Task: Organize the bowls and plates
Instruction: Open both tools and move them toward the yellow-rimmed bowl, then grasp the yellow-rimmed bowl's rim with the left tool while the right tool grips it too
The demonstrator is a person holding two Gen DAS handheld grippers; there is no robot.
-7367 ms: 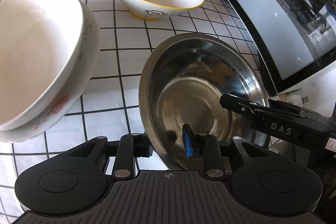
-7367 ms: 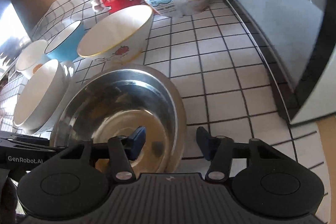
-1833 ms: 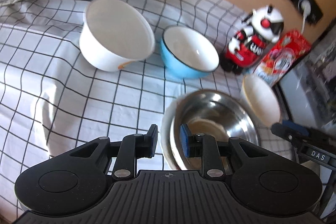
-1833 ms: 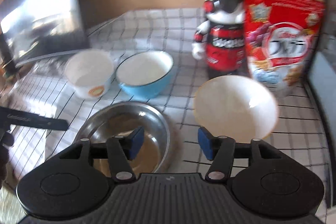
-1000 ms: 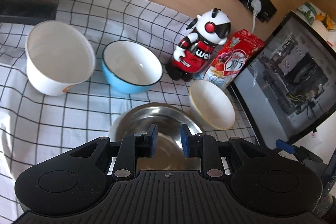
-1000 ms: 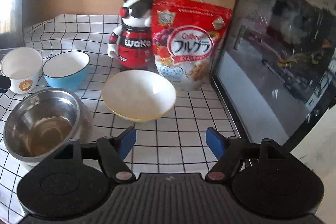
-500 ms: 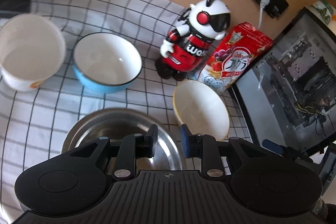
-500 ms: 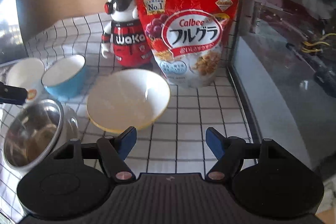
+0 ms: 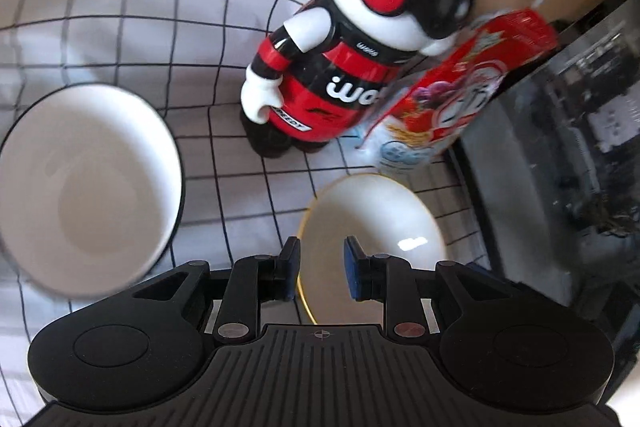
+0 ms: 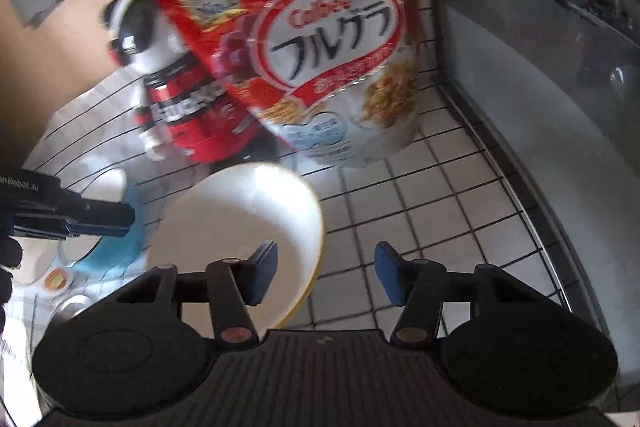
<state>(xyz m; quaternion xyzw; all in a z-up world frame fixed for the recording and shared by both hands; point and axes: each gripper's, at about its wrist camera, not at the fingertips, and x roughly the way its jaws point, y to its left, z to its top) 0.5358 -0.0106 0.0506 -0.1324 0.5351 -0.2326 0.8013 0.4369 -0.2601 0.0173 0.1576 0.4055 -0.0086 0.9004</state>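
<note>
A white bowl with a yellow rim [image 9: 372, 239] sits on the checked cloth in front of the cereal bag. My left gripper [image 9: 322, 267] hangs over the bowl's left rim with a narrow gap; the rim lies between its fingers and the pads do not press on it. In the right wrist view the same bowl [image 10: 240, 227] fills the lower middle. My right gripper [image 10: 326, 277] straddles the bowl's right rim, its jaws closing and still apart from the rim. The left gripper [image 10: 120, 218] shows as a dark bar at the left.
A blue bowl with a white inside [image 9: 88, 195] stands left of the yellow-rimmed bowl. A red and white robot toy [image 9: 360, 59] and the red cereal bag [image 10: 320, 47] stand close behind. A black glass-fronted appliance [image 9: 560, 147] walls the right side. A small white cup [image 10: 56, 279] sits far left.
Both grippers have come down and forward to the yellow-rimmed bowl, which now lies between each pair of fingers. The right jaws have narrowed and that view has rolled. The steel bowl left the left view.
</note>
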